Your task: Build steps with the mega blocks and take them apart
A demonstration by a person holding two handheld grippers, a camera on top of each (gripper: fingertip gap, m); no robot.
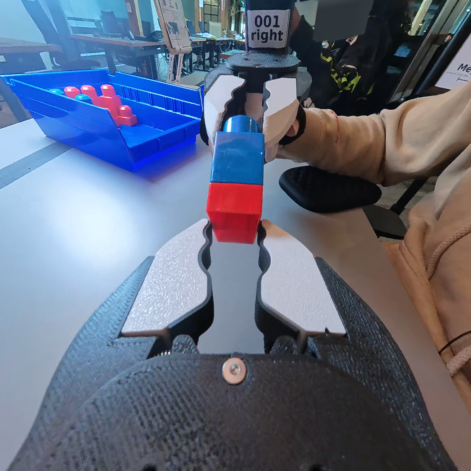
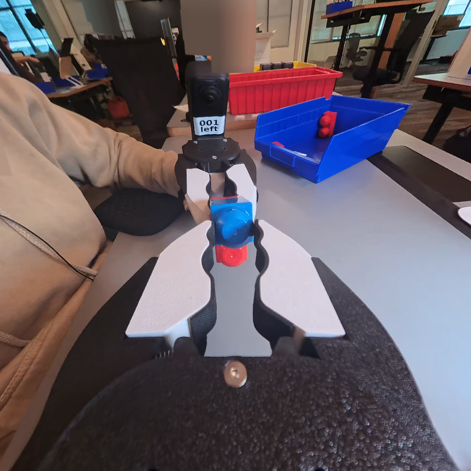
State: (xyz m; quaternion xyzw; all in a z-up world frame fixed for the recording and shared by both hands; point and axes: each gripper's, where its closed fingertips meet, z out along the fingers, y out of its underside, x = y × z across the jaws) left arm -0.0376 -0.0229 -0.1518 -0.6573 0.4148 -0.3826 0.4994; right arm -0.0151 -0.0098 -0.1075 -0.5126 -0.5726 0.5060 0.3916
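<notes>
Two joined mega blocks hang above the worktop (image 1: 76,229): our left tool (image 1: 234,224) clamps the red block (image 1: 234,204), our right tool (image 2: 233,226) the blue block (image 2: 230,224). We see the seam only in the left wrist view; more red blocks (image 1: 107,102) lie half-hidden in the blue bin (image 1: 153,142).

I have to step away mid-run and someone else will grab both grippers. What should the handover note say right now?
Left gripper: shut on the red block, held above the table.
Right gripper: shut on the blue block; the two grippers face each other.
The blue block and red block are joined end to end as one piece spanning both grippers.
Blue bin: holds several more red and teal blocks, some stacked together.
Done: cannot tell whether this is building or taking apart.
Left: either pull the pair apart or finish pressing it, then deal with the blocks in the bin.
</notes>
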